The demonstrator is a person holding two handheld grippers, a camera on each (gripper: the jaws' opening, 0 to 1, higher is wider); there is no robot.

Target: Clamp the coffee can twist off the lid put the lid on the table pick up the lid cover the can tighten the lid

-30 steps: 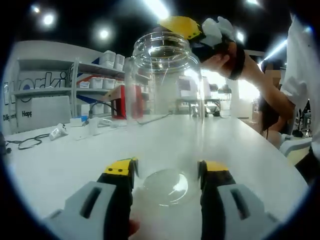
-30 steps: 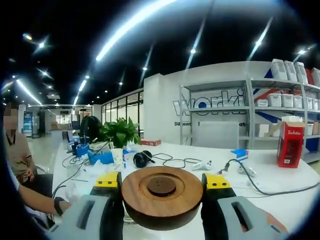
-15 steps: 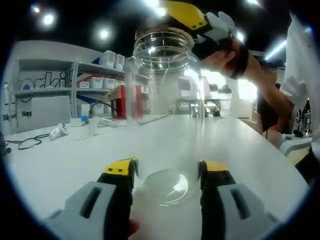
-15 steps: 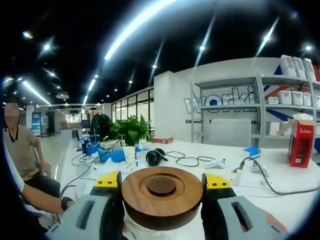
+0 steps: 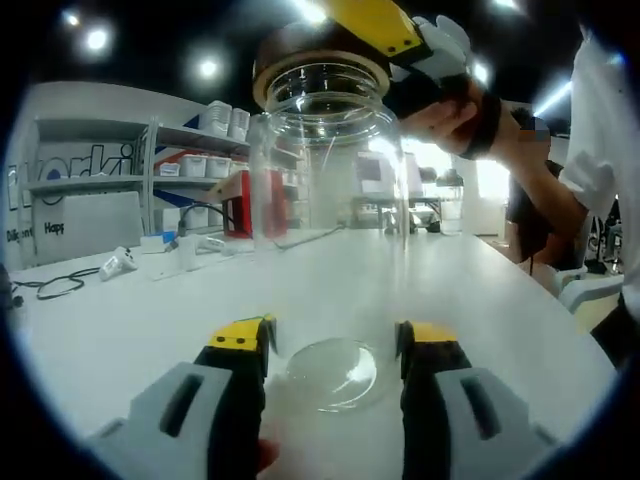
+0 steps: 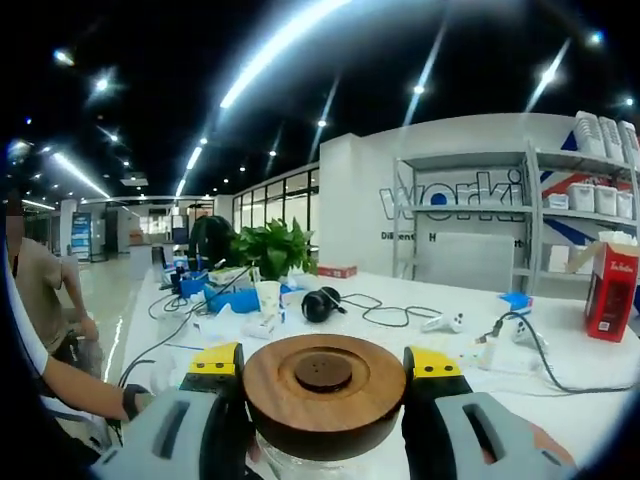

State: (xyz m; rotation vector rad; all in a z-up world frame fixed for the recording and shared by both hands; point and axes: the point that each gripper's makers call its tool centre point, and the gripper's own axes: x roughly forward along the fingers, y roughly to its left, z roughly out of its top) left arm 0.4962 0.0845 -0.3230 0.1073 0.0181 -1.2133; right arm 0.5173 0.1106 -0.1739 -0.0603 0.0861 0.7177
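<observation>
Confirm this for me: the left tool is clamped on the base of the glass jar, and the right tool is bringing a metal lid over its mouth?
Not quite: the lid is wooden, not metal, as the right gripper view shows. The rest stands: the left tool clamps the glass jar at its base, and the right tool holds the lid at the mouth.

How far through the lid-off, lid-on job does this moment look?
Late, it seems. The left gripper clamps the glass can at its base on the table. The right gripper holds the wooden lid at the can's mouth. Whether it is seated is unclear; tightening and release look left.
</observation>
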